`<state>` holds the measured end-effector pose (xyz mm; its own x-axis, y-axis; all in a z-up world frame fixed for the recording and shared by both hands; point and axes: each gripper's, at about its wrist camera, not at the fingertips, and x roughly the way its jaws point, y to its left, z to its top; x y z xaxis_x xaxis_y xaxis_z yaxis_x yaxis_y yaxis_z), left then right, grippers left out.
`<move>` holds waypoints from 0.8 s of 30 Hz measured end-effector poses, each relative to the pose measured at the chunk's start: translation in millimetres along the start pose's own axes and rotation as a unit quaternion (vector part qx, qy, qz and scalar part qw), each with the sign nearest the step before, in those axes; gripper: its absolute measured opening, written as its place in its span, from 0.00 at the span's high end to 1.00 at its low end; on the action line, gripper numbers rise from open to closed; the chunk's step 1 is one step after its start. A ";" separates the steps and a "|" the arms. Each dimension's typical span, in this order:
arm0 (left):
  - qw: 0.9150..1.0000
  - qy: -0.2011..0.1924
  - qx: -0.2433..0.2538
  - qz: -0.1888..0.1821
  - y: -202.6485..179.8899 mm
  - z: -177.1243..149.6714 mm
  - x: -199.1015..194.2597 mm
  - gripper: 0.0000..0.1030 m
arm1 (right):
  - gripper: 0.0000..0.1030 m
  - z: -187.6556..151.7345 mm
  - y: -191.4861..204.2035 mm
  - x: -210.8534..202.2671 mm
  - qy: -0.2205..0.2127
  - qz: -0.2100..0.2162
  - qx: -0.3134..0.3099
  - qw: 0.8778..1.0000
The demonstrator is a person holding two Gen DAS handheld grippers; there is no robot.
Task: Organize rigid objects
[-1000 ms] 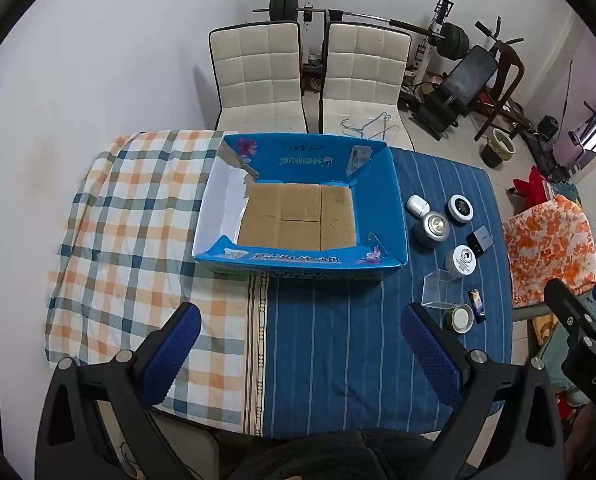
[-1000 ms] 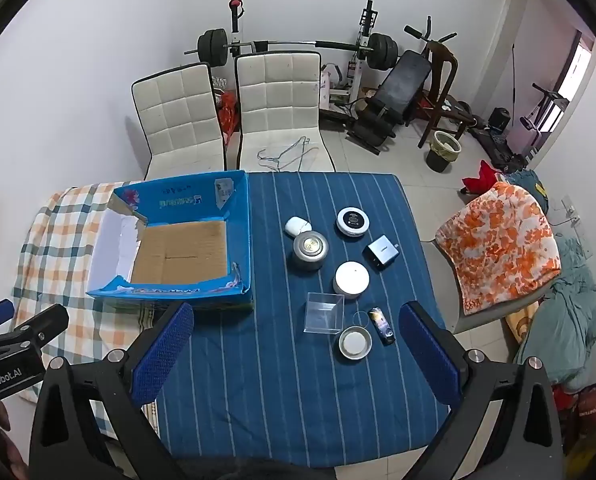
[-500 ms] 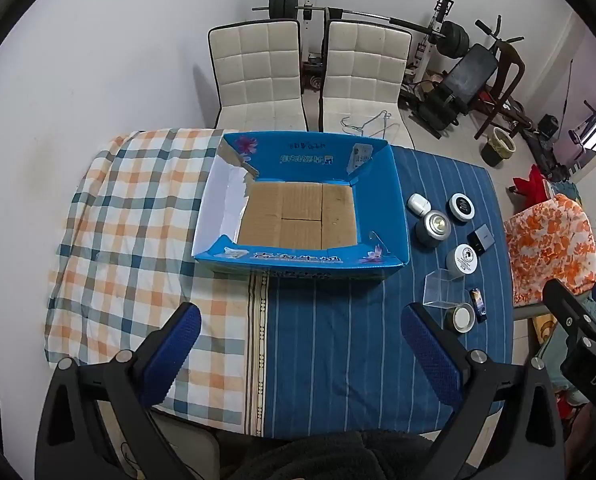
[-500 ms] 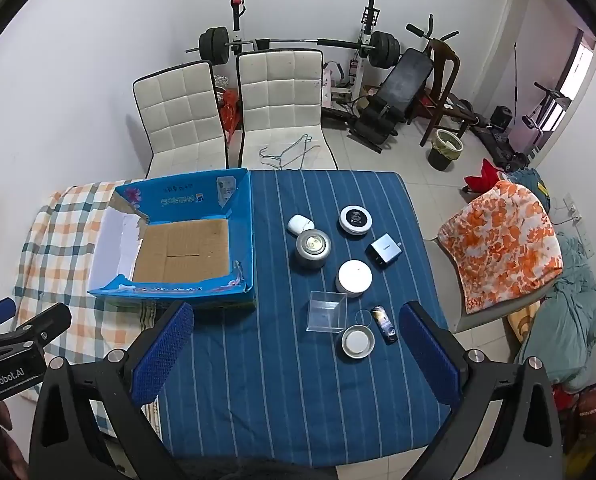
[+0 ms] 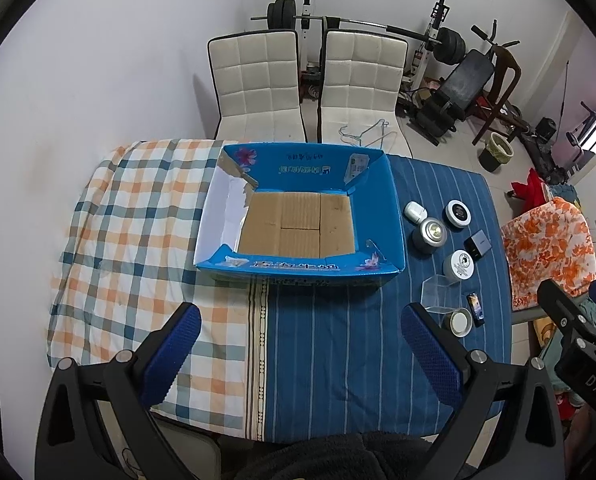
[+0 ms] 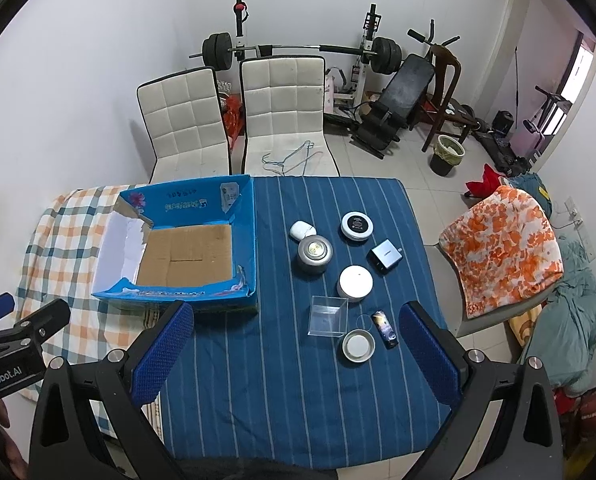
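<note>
**Both grippers wide open above the table**

The left gripper and right gripper hang spread wide, holding nothing. The blue cardboard box sits empty; the small items cluster beside it on striped cloth. "GenRobot.AI" marks the left tool.

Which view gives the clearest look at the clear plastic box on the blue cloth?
The right wrist view: the clear plastic box sits near centre, unobstructed. In the left wrist view it lies off to the right, smaller, beside a gripper finger.
</note>
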<state>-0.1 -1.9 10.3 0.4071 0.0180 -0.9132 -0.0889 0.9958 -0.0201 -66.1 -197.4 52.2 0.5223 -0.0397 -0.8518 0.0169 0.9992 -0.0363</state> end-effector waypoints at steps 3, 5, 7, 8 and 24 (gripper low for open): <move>1.000 -0.007 0.000 0.002 -0.2 -0.2 -3.9 0.00 | 0.00 0.5 -1.0 -4.4 -0.006 -0.002 0.001 1.000; 1.000 -0.010 -0.001 0.002 -0.2 0.4 -6.2 0.00 | 0.00 1.0 -1.7 -7.0 -0.008 -0.002 0.002 1.000; 1.000 -0.012 -0.001 0.002 -0.4 0.7 -8.1 0.00 | 0.00 1.8 -2.2 -8.0 -0.009 -0.003 0.002 1.000; 1.000 -0.012 -0.001 0.003 -1.2 0.2 -7.9 0.00 | 0.00 2.1 -2.5 -7.7 -0.008 -0.003 0.002 1.000; 1.000 -0.011 0.003 0.000 -6.9 9.1 -9.6 0.00 | 0.00 5.7 -8.7 -13.4 -0.009 0.003 0.007 1.000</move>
<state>4.9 -8.1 22.9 0.4271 0.0208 -0.9040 -0.0836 0.9964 -0.0166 -68.5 -205.5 67.0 0.5374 -0.0345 -0.8426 0.0252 0.9994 -0.0249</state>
